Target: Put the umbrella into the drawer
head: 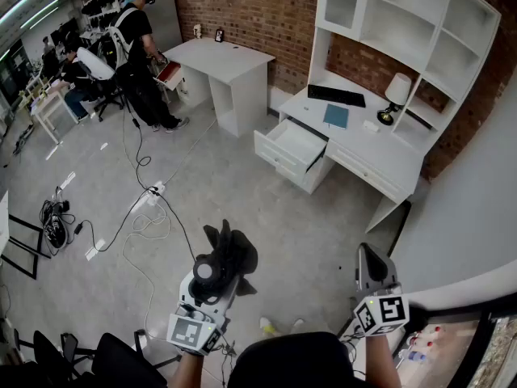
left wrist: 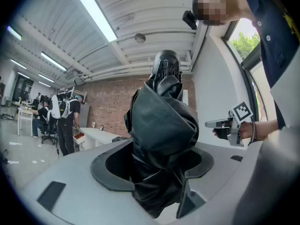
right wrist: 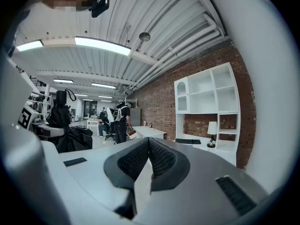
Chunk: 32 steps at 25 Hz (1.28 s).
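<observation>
Drawer (head: 276,153) open — umbrella (head: 234,253) in L tool (head: 210,281).

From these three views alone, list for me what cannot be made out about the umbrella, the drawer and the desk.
1. Lower end of the umbrella: in the left gripper view it is buried between the jaws of the left gripper.
2. Back of the drawer: in the head view it is tucked under the desk. Any contents are too small to tell.
3. Cover print of the blue book: too small in the head view.

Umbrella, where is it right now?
The folded black umbrella is held in the left gripper, low and left of centre in the head view, over the floor and far from the open drawer of the white desk.
</observation>
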Motion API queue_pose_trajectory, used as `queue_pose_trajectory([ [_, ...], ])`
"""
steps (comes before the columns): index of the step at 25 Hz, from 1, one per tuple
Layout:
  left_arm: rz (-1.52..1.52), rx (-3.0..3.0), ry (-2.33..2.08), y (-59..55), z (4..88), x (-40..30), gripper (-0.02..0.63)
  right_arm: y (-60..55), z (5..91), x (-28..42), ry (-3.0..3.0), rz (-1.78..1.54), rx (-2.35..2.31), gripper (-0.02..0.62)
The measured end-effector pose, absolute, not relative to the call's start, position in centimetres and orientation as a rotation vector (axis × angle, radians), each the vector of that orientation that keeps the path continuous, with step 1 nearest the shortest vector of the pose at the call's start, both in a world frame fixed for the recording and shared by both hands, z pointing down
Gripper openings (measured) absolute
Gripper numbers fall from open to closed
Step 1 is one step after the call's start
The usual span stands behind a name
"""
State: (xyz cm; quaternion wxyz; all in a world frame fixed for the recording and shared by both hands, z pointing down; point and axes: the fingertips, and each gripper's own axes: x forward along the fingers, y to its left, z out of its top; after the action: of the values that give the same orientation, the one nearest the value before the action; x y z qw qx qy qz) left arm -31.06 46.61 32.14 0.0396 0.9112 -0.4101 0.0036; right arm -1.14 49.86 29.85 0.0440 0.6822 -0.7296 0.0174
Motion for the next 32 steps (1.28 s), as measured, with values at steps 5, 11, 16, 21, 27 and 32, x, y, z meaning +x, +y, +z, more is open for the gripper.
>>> queue_pose_trajectory([
  [5, -0.006, 2.808, -1.247, 46.5, 32.0, -31.0, 0.278, 49.7, 29.6, -1.7, -2.240, 0.021, 2.075, 0.000],
  [11, -0.008, 2.819, -1.216, 46.9, 31.8, -30.9, 0.278, 50.1, 29.6, -2.0, -2.225, 0.022, 2.075, 0.000],
  [16, 0.005, 2.823, -1.211, 46.8, 31.8, -31.0, 0.279, 50.1, 30.1, -2.1, -2.199, 0.053, 2.087, 0.000],
  [21, -0.007, 2.805, -1.233, 46.4, 32.1, -32.1, 0.279, 50.0, 30.7, -3.0, -2.183, 0.056, 2.070, 0.000],
  [27, 0.009, 2.831, -1.237, 45.9, 32.6, -34.0, 0.279, 49.8, 31.2, -4.1, -2.159, 0.086, 2.072, 0.000],
  [32, -0.029, 2.787, -1.274, 45.7, 33.1, -35.5, 0.279, 49.6, 31.7, -5.5, -2.159, 0.091, 2.054, 0.000],
])
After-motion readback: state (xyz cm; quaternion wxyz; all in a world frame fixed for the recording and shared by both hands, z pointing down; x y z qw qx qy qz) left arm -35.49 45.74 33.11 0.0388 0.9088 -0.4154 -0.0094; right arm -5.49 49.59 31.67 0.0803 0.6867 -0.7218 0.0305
